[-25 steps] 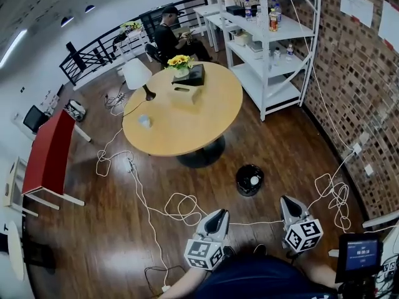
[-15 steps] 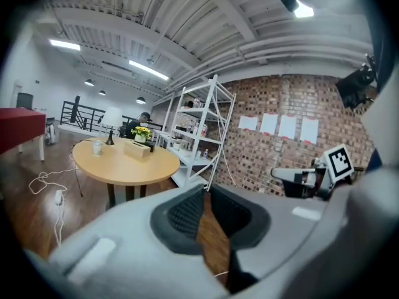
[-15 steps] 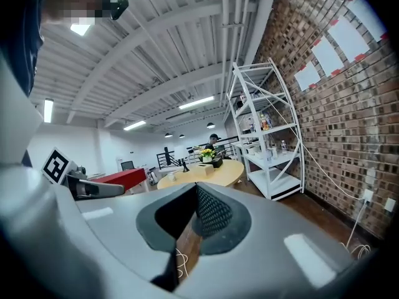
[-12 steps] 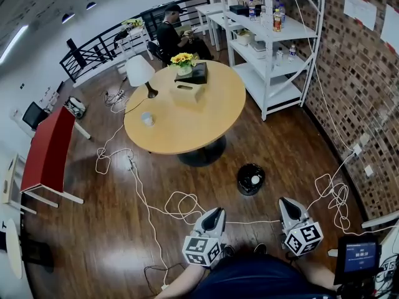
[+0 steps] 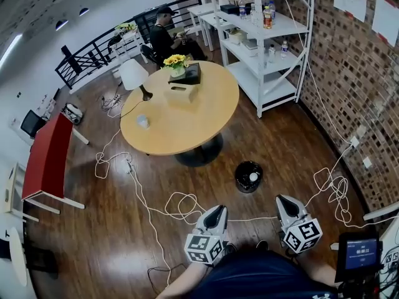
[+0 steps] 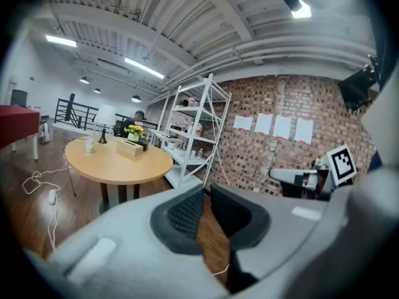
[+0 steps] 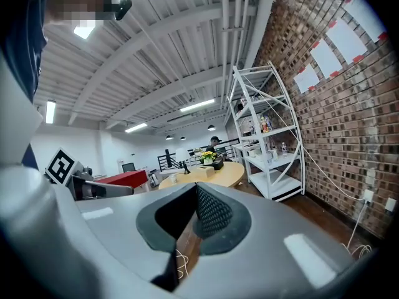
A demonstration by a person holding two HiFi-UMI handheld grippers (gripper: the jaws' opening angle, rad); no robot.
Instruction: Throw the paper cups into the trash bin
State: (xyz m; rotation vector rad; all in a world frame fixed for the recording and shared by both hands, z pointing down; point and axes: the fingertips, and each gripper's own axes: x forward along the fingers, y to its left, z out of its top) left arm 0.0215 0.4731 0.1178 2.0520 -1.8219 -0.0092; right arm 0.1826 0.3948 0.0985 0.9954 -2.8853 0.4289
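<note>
1. Round wooden table (image 5: 187,129), beyond both grippers.
2. Black trash bin (image 5: 239,182) on the floor near the table's base, something white inside.
3. Left gripper (image 5: 218,210): jaws slightly apart, empty. Right gripper (image 5: 282,199): tips together, empty.
4. Paper cup (image 5: 143,122) upright on the table's left side.

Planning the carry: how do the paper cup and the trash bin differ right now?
The paper cup is small and pale; the trash bin is bigger and black. The paper cup stands up on the round table; the trash bin sits lower, on the wood floor beside the table's base. Both are round and upright.
</note>
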